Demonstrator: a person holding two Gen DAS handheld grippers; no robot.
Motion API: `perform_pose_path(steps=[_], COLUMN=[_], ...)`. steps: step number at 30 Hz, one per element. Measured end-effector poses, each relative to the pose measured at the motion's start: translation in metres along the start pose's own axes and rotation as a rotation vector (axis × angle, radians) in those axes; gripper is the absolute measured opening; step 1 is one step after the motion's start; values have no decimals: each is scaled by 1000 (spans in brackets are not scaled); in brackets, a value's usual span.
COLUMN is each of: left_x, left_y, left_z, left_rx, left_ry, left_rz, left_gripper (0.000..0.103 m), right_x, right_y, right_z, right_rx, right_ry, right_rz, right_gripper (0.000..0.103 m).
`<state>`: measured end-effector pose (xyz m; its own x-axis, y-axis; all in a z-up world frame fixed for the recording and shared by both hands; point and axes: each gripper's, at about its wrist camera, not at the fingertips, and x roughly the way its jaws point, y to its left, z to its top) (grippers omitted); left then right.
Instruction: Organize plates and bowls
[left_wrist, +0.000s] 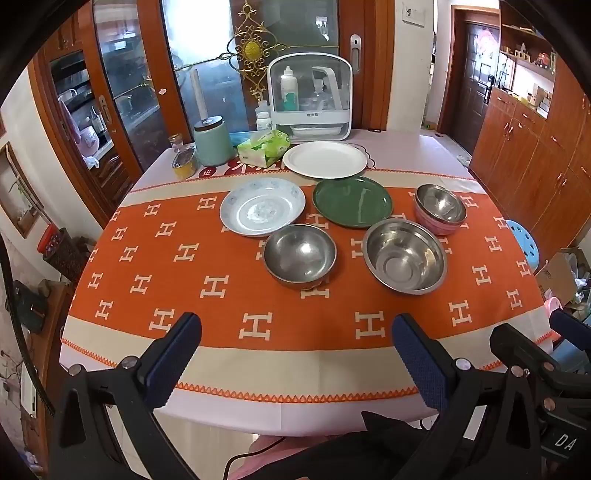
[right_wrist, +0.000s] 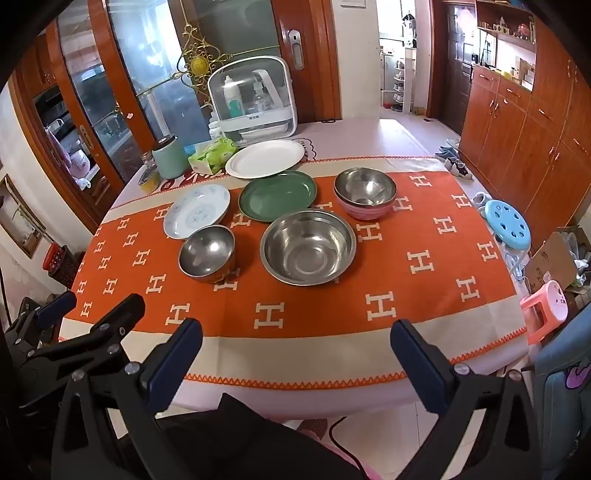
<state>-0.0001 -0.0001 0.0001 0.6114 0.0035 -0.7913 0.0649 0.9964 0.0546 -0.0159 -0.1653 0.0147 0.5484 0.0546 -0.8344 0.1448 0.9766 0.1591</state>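
Observation:
On the orange cloth lie a white plate (left_wrist: 325, 159) (right_wrist: 264, 158), a green plate (left_wrist: 352, 201) (right_wrist: 277, 195) and a blue-patterned plate (left_wrist: 263, 206) (right_wrist: 197, 216). In front of them stand a small steel bowl (left_wrist: 300, 254) (right_wrist: 207, 253) and a large steel bowl (left_wrist: 405, 254) (right_wrist: 308, 247). A pink bowl (left_wrist: 440, 225) (right_wrist: 365, 212) at the right holds another steel bowl. My left gripper (left_wrist: 297, 323) (right_wrist: 98, 302) and right gripper (right_wrist: 295, 328) (left_wrist: 532, 326) hover side by side over the table's near edge, both open and holding nothing.
At the table's far end stand a white clear-fronted box (left_wrist: 310, 99), a green canister (left_wrist: 212, 140), a tissue pack (left_wrist: 264, 147) and a jar (left_wrist: 183, 162). Right of the table are a blue stool (right_wrist: 508, 223), a pink stool (right_wrist: 545, 310) and wooden cabinets.

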Motion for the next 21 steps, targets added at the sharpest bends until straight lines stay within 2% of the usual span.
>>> perform_pose_path(steps=[21], left_x=[-1], left_y=[1], left_z=[0], left_rx=[-3], left_ry=[-6], left_rz=[-5], left_gripper=[102], right_x=[2], right_y=[-3], right_z=[5], right_rx=[-1], right_ry=[-8], right_rz=[2], right_gripper=[102])
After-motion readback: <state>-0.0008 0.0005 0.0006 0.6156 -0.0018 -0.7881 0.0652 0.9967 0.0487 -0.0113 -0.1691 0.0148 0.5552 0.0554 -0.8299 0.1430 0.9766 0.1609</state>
